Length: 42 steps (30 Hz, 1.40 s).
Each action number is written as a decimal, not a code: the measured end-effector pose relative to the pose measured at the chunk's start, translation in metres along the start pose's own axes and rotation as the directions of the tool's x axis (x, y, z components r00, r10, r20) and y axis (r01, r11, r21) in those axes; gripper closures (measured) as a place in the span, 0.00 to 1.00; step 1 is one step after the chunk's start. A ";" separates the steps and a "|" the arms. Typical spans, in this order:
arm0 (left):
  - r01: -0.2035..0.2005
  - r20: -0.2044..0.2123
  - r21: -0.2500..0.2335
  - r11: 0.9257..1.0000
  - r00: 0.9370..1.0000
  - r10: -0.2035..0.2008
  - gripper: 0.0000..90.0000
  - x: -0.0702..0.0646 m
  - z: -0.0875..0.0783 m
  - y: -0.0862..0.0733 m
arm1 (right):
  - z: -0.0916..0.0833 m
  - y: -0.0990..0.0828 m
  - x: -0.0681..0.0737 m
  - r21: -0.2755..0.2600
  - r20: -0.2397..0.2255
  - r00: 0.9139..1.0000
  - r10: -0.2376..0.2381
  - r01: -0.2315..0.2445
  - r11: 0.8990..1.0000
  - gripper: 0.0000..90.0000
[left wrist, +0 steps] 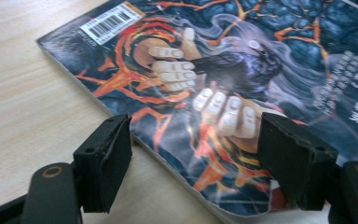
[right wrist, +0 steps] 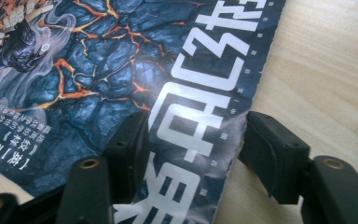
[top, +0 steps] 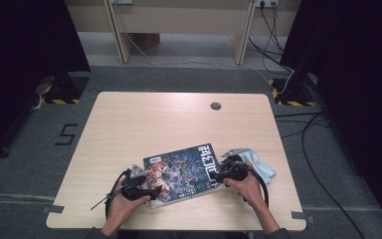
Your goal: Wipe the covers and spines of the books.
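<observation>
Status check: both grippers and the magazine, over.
Left gripper open, straddling magazine corner. Right gripper open over its torn title edge. Magazine flat on table. Grey cloth beside it, not blocking.

On the light wooden table (top: 129, 124) a dark magazine (top: 184, 172) lies flat near the front edge, the left gripper (top: 151, 190) at its left corner, the right gripper (top: 219, 175) at its right edge, a grey cloth (top: 261, 167) just beyond

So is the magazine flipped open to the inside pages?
No, the magazine lies closed and flat on the table, with its dark cover of orange cracks and a barcode facing up.
</observation>
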<state>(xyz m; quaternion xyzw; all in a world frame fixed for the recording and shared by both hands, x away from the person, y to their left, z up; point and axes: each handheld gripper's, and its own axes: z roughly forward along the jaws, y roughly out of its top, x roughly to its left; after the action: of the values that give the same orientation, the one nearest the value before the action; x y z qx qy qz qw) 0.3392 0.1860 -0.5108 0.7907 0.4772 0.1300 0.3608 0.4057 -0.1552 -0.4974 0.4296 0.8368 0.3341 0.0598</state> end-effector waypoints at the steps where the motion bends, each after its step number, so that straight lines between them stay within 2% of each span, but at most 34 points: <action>1: -0.001 0.000 0.000 1.000 1.000 0.001 0.27 0.001 0.000 0.000 | 0.000 0.000 0.001 0.000 0.007 1.000 -0.006 0.006 1.000 0.43; 4: -0.008 -0.013 -0.005 1.000 1.000 0.008 0.28 0.003 0.000 0.001 | -0.002 -0.002 0.004 0.012 0.011 1.000 0.003 -0.003 1.000 0.43; 8: -0.023 -0.034 -0.006 1.000 0.999 0.022 0.29 0.007 0.000 0.003 | -0.007 -0.009 0.012 0.026 0.014 1.000 -0.009 0.009 1.000 0.42; 16: -0.008 -0.077 -0.021 1.000 0.997 0.006 0.29 0.017 0.003 0.008 | -0.015 -0.024 0.026 0.030 0.009 0.999 -0.038 0.038 0.999 0.42; 19: -0.017 -0.094 -0.026 1.000 0.995 0.014 0.29 0.019 0.007 0.013 | -0.018 -0.027 0.034 0.045 0.020 0.997 -0.077 0.076 0.996 0.42; 22: -0.004 -0.087 -0.029 1.000 0.996 0.001 0.29 0.024 0.009 0.014 | -0.020 -0.031 0.041 0.042 0.028 0.997 -0.072 0.071 0.997 0.41; 27: 0.016 -0.097 -0.038 0.999 0.995 -0.020 0.29 0.032 0.012 0.018 | -0.020 -0.036 0.050 0.040 0.024 0.998 -0.063 0.062 0.997 0.41; 32: 0.011 -0.114 -0.027 1.000 0.993 -0.014 0.27 0.042 0.016 0.026 | -0.023 -0.038 0.062 0.071 -0.012 0.995 -0.102 0.102 0.992 0.42; 35: 0.012 -0.132 -0.040 0.999 0.991 -0.017 0.27 0.046 0.019 0.029 | -0.025 -0.035 0.062 0.068 -0.031 0.993 -0.110 0.112 0.991 0.43; 38: 0.010 -0.161 -0.048 0.999 0.987 -0.018 0.27 0.048 0.021 0.032 | -0.033 -0.031 0.056 0.020 -0.009 0.993 -0.116 0.116 0.993 0.43; 40: -0.006 -0.161 -0.048 0.999 0.987 -0.001 0.29 0.047 0.020 0.033 | -0.037 -0.028 0.050 -0.009 0.002 0.995 -0.105 0.105 0.994 0.44; 42: -0.007 -0.164 -0.053 0.999 0.986 -0.002 0.33 0.045 0.018 0.033 | -0.038 -0.027 0.042 -0.025 0.012 0.995 -0.097 0.097 0.995 0.44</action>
<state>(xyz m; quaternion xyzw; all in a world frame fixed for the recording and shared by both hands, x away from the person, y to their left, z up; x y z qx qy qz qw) 0.3939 0.2071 -0.5064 0.7681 0.5006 0.2078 0.3409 0.3470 -0.1536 -0.4769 0.3893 0.8521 0.3392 0.0859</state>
